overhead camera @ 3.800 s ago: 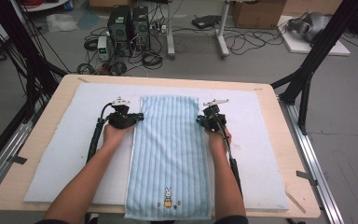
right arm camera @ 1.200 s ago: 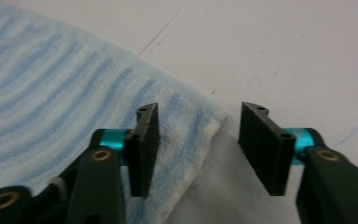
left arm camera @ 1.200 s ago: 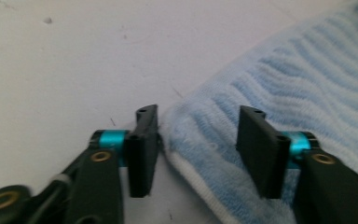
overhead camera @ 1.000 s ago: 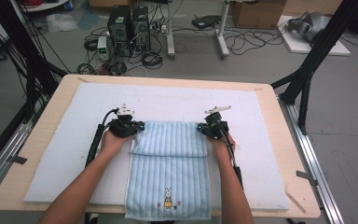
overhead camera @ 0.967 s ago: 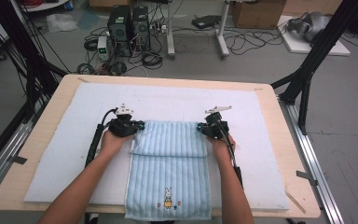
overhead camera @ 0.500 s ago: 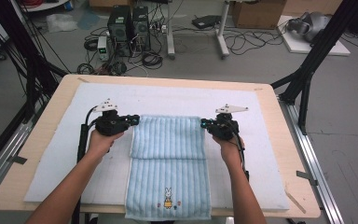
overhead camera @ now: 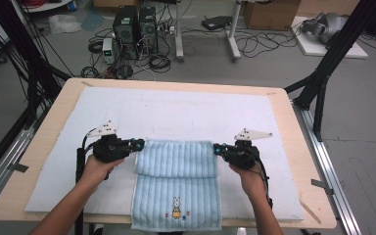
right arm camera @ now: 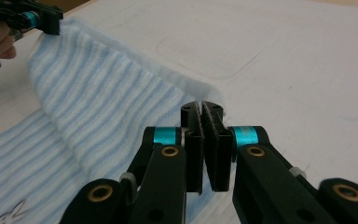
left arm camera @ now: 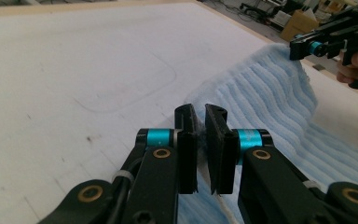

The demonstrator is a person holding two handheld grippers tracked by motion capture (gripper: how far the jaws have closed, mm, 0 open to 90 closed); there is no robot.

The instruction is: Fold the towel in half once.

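A: Cables and PC boxes on the floor behind, wooden table (overhead camera: pixel 293 161) w/ a white mat (overhead camera: pixel 186 110) on top. So where's the towel?

B: Towel (overhead camera: pixel 176 188) is at 6 o'clock on the mat, near end hanging a bit over the table edge, rabbit patch (overhead camera: pixel 176 208) down there. Far end is doubled back over the middle. My left tongs (overhead camera: pixel 138 143) are clenched on the corner at 9 o'clock of the fold, right tongs (overhead camera: pixel 217 148) clenched on the corner at 3 o'clock. From the left tongs' cam (left arm camera: pixel 200 123) cloth is pinched btwn the pads; same on the right (right arm camera: pixel 201 114).

A: What could go wrong?

B: I'd guess a few things. Both grips are thin, just the corner tips, so one could slip out if I pull apart too hard, and that side drops crooked. If one hand runs ahead of the other, edges won't line up w/ the near end. Also the flap sags in the middle, so it may wrinkle when set down.

A: Vs approx 4 s ago?

B: Then the towel lay flat full length, far corners up by 12 o'clock w/ my tongs on them. Now that end is carried toward me and folded over, and my hands sit wider apart and closer in.
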